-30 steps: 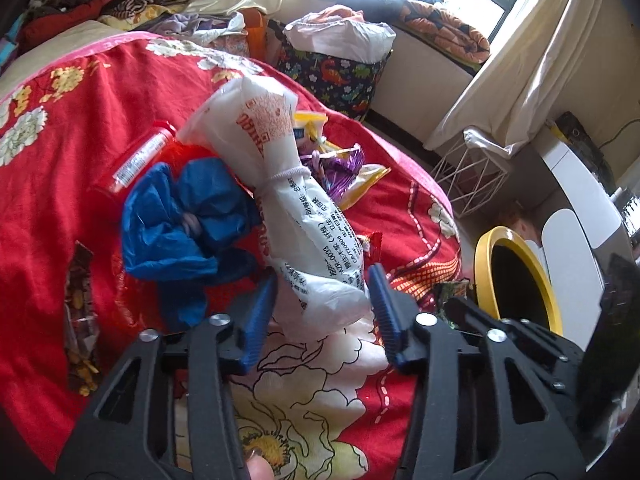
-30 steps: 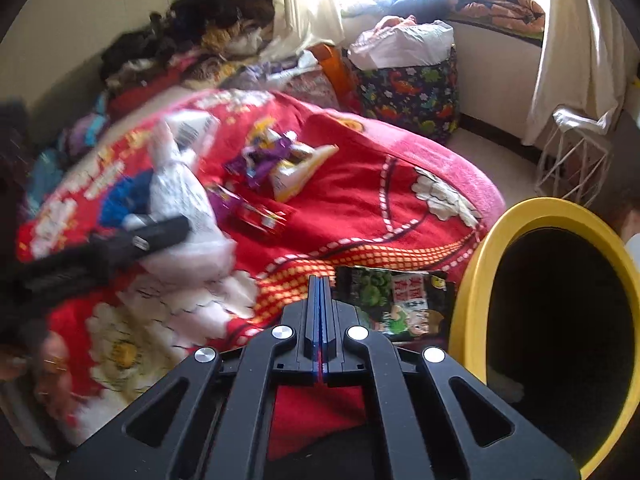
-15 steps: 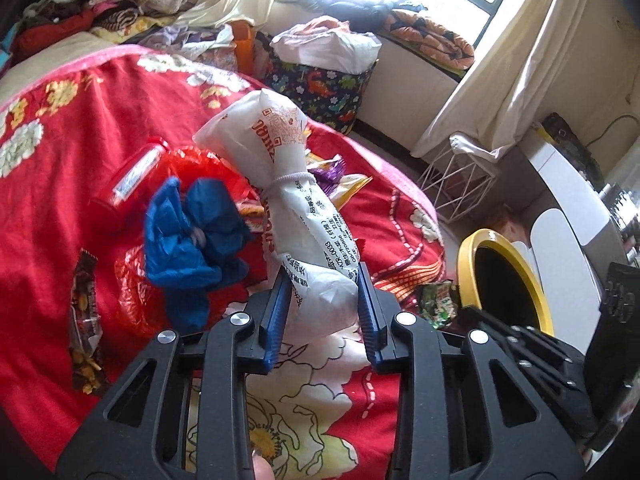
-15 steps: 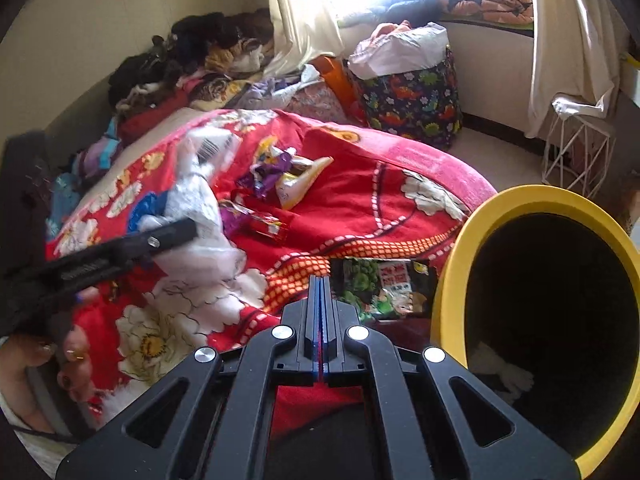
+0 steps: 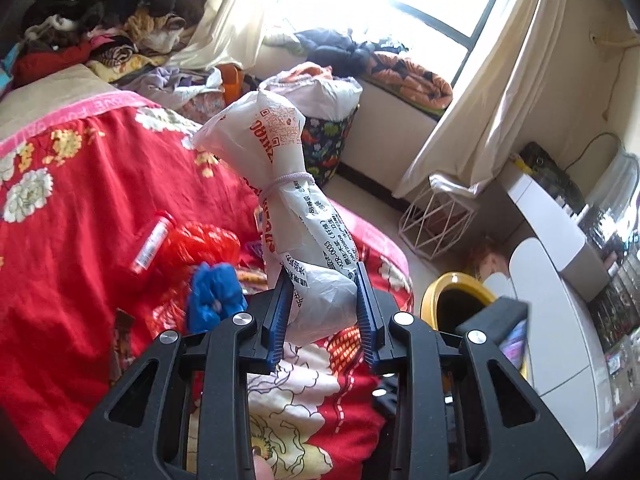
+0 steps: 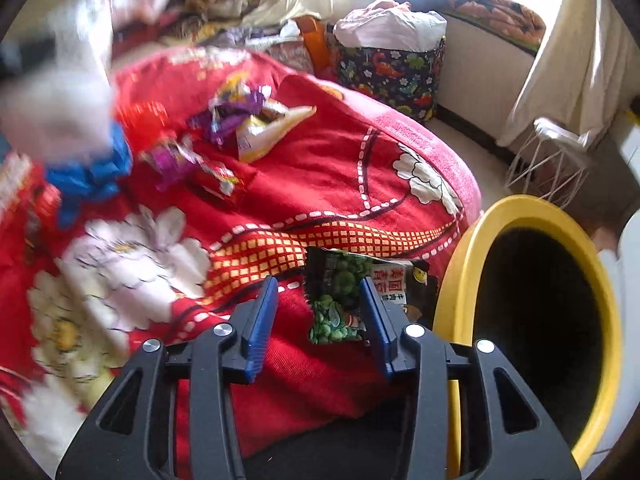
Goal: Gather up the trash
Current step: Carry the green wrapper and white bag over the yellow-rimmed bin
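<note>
My left gripper (image 5: 322, 312) is shut on a white printed plastic bag (image 5: 296, 216), tied in the middle, and holds it up above the red floral blanket (image 5: 72, 208). That bag shows as a white blur at the upper left of the right wrist view (image 6: 60, 92). My right gripper (image 6: 320, 320) is open just above the blanket's edge, over a green snack packet (image 6: 344, 300). The yellow-rimmed bin (image 6: 532, 312) stands right beside it, and also shows in the left wrist view (image 5: 448, 300).
A blue bag (image 5: 214, 294), a red bag (image 5: 196, 244) and a red tube (image 5: 154, 242) lie on the blanket. Purple and yellow wrappers (image 6: 248, 120) lie further back. A white wire basket (image 6: 552, 160), a dinosaur-print bag (image 6: 392, 72) and curtains stand by the window.
My left gripper closed on the white bag and lifted it off the blanket. My right gripper went from shut to open and came down toward the green packet.
</note>
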`<state>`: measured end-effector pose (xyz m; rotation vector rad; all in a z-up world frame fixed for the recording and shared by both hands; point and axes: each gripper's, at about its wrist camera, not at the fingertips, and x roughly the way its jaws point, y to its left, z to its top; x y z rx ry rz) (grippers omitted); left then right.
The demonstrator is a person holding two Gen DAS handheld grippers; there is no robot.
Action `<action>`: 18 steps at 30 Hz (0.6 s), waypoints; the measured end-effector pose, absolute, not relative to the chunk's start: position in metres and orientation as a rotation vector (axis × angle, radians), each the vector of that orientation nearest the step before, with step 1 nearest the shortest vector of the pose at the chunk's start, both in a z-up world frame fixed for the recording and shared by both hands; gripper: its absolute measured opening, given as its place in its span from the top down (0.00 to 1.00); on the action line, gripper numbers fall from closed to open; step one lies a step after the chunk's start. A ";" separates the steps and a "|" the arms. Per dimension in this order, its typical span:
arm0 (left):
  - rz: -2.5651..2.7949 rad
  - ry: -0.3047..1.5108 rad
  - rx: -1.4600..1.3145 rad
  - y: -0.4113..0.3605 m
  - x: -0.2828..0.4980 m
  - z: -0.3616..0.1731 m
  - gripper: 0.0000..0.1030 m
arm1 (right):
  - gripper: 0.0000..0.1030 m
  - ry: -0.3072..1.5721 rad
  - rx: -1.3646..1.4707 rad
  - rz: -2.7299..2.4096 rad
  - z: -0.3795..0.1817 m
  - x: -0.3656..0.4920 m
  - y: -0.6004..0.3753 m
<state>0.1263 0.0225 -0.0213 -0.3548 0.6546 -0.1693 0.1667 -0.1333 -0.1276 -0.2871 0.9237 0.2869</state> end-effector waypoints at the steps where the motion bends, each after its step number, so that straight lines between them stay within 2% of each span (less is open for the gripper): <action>1: -0.168 0.649 -0.357 0.023 0.126 -0.019 0.77 | 0.61 0.923 -0.319 0.269 -0.130 0.168 -0.129; 3: -0.167 0.643 -0.357 0.022 0.126 -0.016 0.77 | 0.74 0.916 -0.357 0.237 -0.134 0.171 -0.126; 4: -0.169 0.643 -0.355 0.022 0.126 -0.015 0.77 | 0.93 0.917 -0.358 0.238 -0.134 0.172 -0.126; 8: -0.176 0.639 -0.346 0.017 0.124 -0.013 0.77 | 0.98 0.887 -0.298 0.276 -0.126 0.171 -0.139; 18: -0.198 0.626 -0.324 0.006 0.123 -0.007 0.77 | 0.99 0.711 -0.015 0.521 -0.061 0.143 -0.180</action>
